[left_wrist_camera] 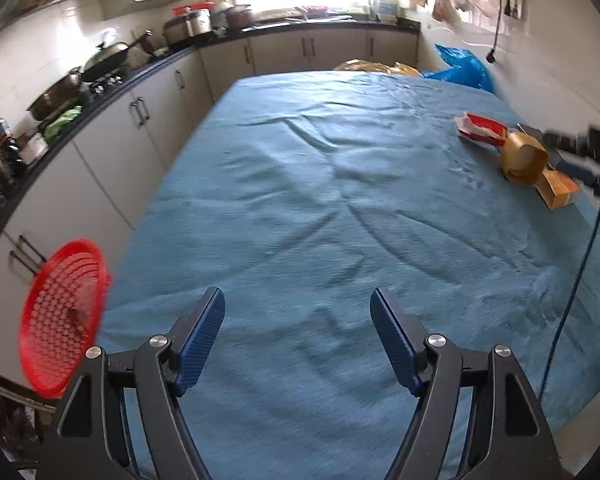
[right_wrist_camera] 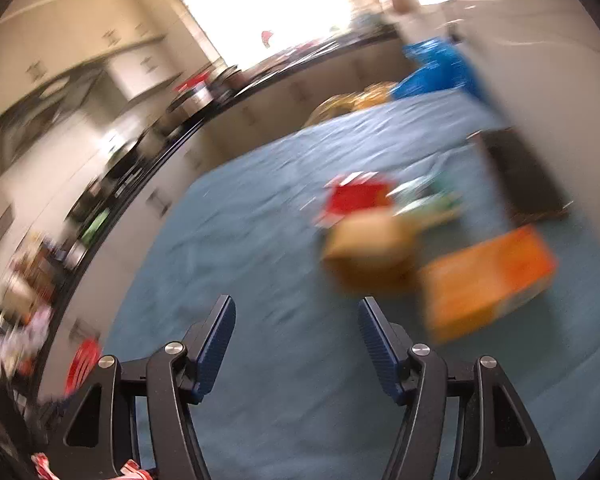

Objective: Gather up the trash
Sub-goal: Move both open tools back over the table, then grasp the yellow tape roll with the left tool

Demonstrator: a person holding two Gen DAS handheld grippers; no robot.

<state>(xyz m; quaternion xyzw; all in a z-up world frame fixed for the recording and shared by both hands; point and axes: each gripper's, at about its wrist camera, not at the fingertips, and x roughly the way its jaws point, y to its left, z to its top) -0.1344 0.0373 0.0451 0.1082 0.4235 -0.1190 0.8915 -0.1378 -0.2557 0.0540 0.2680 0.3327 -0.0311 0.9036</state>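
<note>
A table under a blue cloth (left_wrist_camera: 300, 184) fills the left wrist view. Trash lies at its right side: a red and white wrapper (left_wrist_camera: 480, 128), a brown tape roll (left_wrist_camera: 524, 158) and an orange carton (left_wrist_camera: 560, 190). My left gripper (left_wrist_camera: 298, 296) hangs open over bare cloth, far from them. A red mesh basket (left_wrist_camera: 62, 316) stands tilted at the table's left edge. In the blurred right wrist view my right gripper (right_wrist_camera: 297, 302) is open and empty, short of the tape roll (right_wrist_camera: 370, 254), the orange carton (right_wrist_camera: 488, 280), the red wrapper (right_wrist_camera: 356, 196) and a green and white wrapper (right_wrist_camera: 424, 198).
A kitchen counter (left_wrist_camera: 112, 80) with pots and cabinets runs along the left and the far wall. A blue plastic bag (left_wrist_camera: 460, 68) and a yellowish bag (left_wrist_camera: 372, 67) sit past the table's far end. A black box (right_wrist_camera: 520, 172) stands by the right wall. A blue cable (left_wrist_camera: 572, 288) hangs at the right.
</note>
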